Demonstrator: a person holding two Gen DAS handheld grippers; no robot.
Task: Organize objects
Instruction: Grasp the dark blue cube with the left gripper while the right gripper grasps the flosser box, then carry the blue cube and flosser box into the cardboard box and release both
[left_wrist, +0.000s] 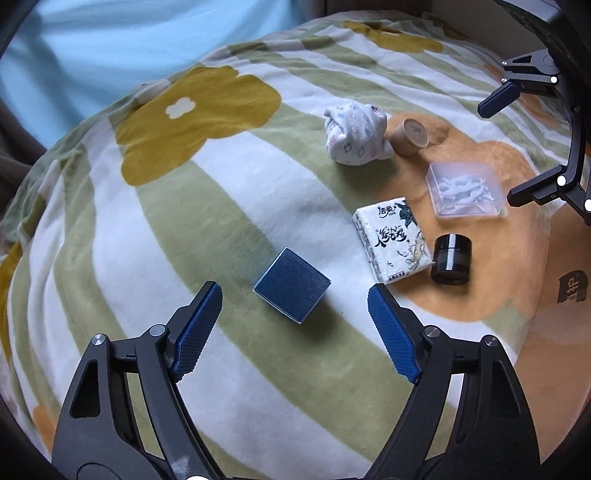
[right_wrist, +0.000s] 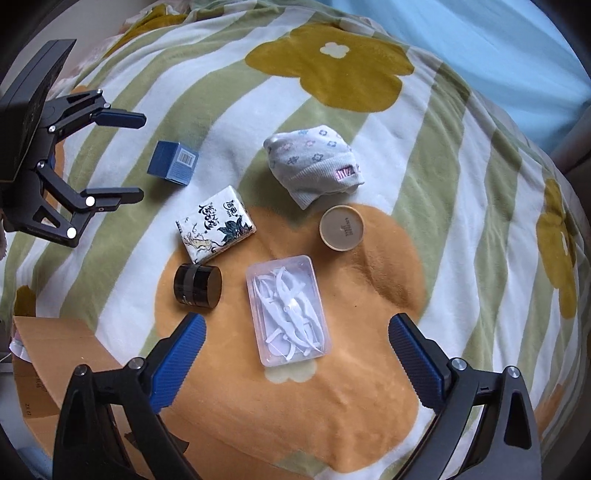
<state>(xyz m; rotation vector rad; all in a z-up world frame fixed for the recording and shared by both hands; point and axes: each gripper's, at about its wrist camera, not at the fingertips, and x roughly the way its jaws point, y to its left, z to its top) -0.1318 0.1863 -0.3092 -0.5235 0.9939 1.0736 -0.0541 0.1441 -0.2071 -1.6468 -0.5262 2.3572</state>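
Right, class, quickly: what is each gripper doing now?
Left gripper: jaws open, empty, blue box between them.
Right gripper: jaws open, empty.

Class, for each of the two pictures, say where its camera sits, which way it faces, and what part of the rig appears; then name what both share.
Left wrist: sits on the left gripper, looking down along its open blue-padded fingers at the dark blue cardboard box; the right gripper shows at the right edge.
Right wrist: sits on the right gripper, facing the clear plastic case of white floss picks; the left gripper shows at the left.
Shared: box, case, the floral blanket.
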